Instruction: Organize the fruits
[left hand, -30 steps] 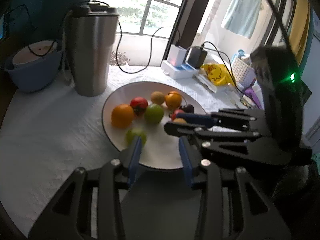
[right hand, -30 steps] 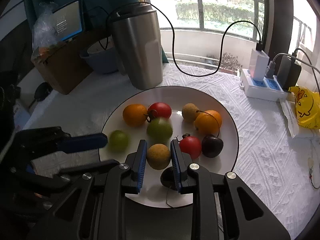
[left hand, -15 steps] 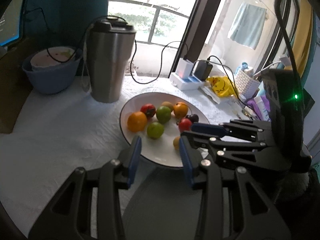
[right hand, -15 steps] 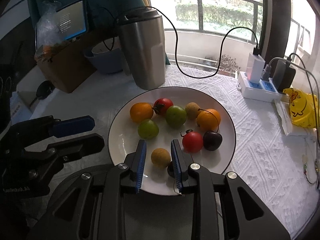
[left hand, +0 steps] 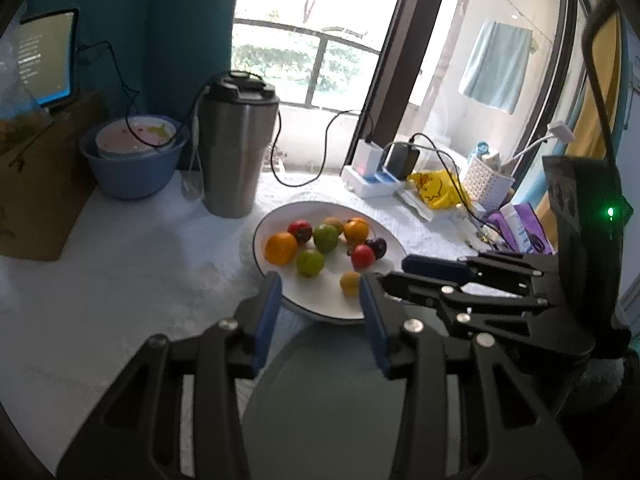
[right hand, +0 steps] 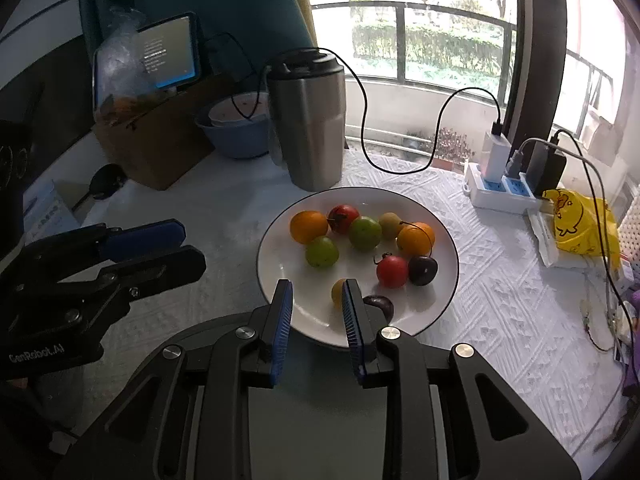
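A white plate (right hand: 432, 296) (left hand: 320, 304) holds several small fruits: an orange one (right hand: 308, 226), two green ones (right hand: 322, 251), red tomatoes (right hand: 392, 271), a dark cherry (right hand: 423, 270), a small yellow fruit (right hand: 337, 292) (left hand: 350, 283) and a dark plum (right hand: 380, 305). My right gripper (right hand: 316, 304) is open and empty, raised above the plate's near edge. My left gripper (left hand: 318, 300) is open and empty, back from the plate's near rim; it also shows at the left in the right wrist view (right hand: 160, 248).
A steel tumbler (right hand: 308, 120) stands behind the plate, a blue bowl (right hand: 236, 132) and a cardboard box (right hand: 160, 140) to its left. A power strip (right hand: 504, 192) with cables and a yellow bag (right hand: 580, 224) lie at right. A white cloth (right hand: 500, 300) covers the table.
Both grippers have pulled back and up from the plate. The right gripper let go of the small yellow fruit, which now lies on the plate. A green fruit settled near the orange one.
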A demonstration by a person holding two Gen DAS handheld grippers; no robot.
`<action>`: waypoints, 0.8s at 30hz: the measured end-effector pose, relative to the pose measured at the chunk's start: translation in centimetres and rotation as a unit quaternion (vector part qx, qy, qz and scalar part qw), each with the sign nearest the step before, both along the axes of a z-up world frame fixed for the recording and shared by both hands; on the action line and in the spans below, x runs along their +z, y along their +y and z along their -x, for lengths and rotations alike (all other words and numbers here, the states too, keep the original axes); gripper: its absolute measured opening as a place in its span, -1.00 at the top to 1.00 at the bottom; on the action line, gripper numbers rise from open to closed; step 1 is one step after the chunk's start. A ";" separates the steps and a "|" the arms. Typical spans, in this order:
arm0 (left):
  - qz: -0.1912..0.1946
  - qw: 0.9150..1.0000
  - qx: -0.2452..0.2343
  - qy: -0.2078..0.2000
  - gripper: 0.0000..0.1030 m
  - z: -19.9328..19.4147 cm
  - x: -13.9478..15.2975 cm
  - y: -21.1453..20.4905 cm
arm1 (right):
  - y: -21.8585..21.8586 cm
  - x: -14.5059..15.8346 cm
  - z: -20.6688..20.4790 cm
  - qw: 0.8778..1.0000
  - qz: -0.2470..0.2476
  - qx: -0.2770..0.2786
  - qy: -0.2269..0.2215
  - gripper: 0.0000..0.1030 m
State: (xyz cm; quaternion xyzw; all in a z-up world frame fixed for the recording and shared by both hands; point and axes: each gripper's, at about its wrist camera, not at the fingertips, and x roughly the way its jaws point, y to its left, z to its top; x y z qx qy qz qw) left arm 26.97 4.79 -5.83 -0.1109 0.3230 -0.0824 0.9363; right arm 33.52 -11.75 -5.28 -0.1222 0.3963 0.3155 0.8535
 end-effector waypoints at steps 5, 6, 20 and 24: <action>-0.005 1.000 0.009 -0.009 0.17 1.7 0.6 0.0 | -0.1 0.9 1.6 1.000 -0.001 0.003 -0.010 0.47; -0.005 1.000 0.010 -0.009 0.17 1.9 0.7 0.0 | -0.2 1.0 1.9 1.000 -0.002 0.003 -0.012 0.47; -0.018 0.999 0.020 -0.036 -0.31 6.2 2.5 -0.8 | -1.4 3.4 6.8 0.999 -0.013 0.000 -0.040 0.47; -0.024 0.998 0.029 -0.046 -0.55 7.6 3.2 -1.0 | -1.9 4.3 8.3 0.999 -0.017 -0.002 -0.051 0.47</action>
